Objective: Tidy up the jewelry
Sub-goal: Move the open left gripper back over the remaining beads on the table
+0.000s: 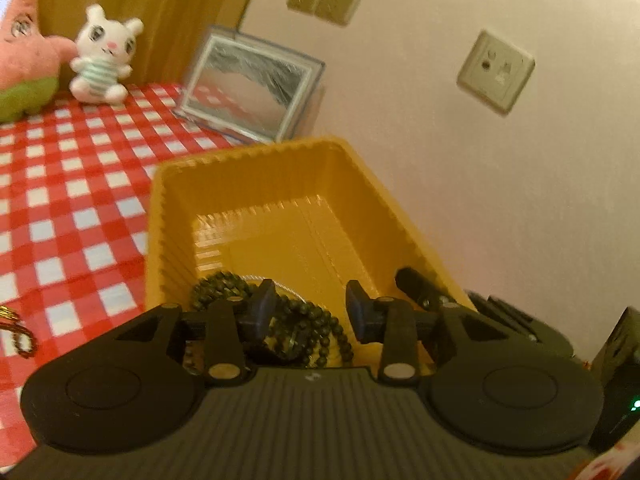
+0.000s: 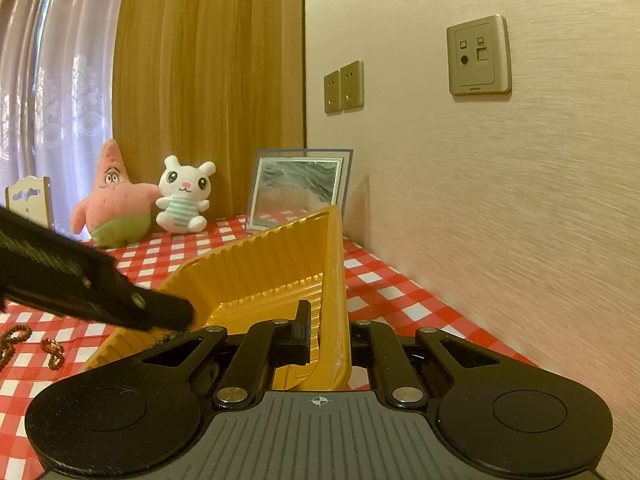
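Observation:
A yellow ribbed plastic tray stands on the red checked cloth by the wall. Dark bead strands lie in its near end with a thin silver ring. My left gripper hangs open over the tray's near end, fingers on either side of the beads, holding nothing. My right gripper is shut on the tray's right wall at the near corner. The left gripper's arm reaches into the tray from the left in the right wrist view.
Gold and brown chain pieces lie on the cloth left of the tray; one shows in the left wrist view. Two plush toys and a framed picture stand at the back. The wall runs close on the right.

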The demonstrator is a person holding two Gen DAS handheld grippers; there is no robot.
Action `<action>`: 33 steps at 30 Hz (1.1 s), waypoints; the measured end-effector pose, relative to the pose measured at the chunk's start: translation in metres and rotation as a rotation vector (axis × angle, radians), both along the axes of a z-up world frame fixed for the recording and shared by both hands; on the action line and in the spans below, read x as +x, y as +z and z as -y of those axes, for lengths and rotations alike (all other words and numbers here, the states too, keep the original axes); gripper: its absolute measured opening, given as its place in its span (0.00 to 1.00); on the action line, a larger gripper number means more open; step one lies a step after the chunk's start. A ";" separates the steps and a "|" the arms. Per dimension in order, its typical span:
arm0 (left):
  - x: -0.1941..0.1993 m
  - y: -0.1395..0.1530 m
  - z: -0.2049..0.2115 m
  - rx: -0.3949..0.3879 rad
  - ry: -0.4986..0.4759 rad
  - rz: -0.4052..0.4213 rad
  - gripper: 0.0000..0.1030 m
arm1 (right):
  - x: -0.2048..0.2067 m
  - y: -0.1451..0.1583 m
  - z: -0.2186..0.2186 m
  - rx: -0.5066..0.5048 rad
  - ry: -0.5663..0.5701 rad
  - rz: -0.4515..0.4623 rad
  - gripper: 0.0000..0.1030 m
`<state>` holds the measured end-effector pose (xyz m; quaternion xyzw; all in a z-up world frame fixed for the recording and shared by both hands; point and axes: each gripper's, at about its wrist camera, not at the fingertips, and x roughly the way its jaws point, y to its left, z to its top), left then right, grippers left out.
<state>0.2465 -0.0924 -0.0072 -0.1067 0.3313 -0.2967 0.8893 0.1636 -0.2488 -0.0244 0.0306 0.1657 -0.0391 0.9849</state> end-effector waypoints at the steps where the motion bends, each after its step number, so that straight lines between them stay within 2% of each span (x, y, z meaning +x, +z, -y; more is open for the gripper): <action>1: -0.003 0.004 -0.005 -0.002 0.014 0.016 0.34 | 0.000 0.000 0.000 0.000 0.000 -0.001 0.09; 7: -0.019 0.020 -0.041 -0.015 0.112 0.082 0.34 | -0.001 0.000 0.001 0.000 0.000 -0.001 0.09; 12: -0.035 0.020 -0.078 0.002 0.214 0.093 0.34 | -0.002 0.000 0.002 0.000 -0.002 -0.001 0.09; 16: -0.051 0.012 -0.109 0.047 0.308 0.101 0.34 | -0.002 0.000 0.002 0.001 -0.003 -0.002 0.09; 20: -0.062 -0.007 -0.130 0.134 0.374 0.082 0.34 | -0.004 0.000 0.002 0.000 -0.007 -0.003 0.09; 26: -0.073 -0.037 -0.148 0.211 0.417 0.027 0.34 | -0.003 0.000 0.002 0.001 -0.014 -0.004 0.09; 29: -0.072 -0.046 -0.151 0.208 0.423 0.000 0.34 | -0.002 0.000 0.000 -0.003 -0.015 -0.002 0.09; 33: -0.064 -0.052 -0.145 0.237 0.412 0.006 0.34 | -0.001 0.000 -0.001 -0.011 -0.015 0.003 0.09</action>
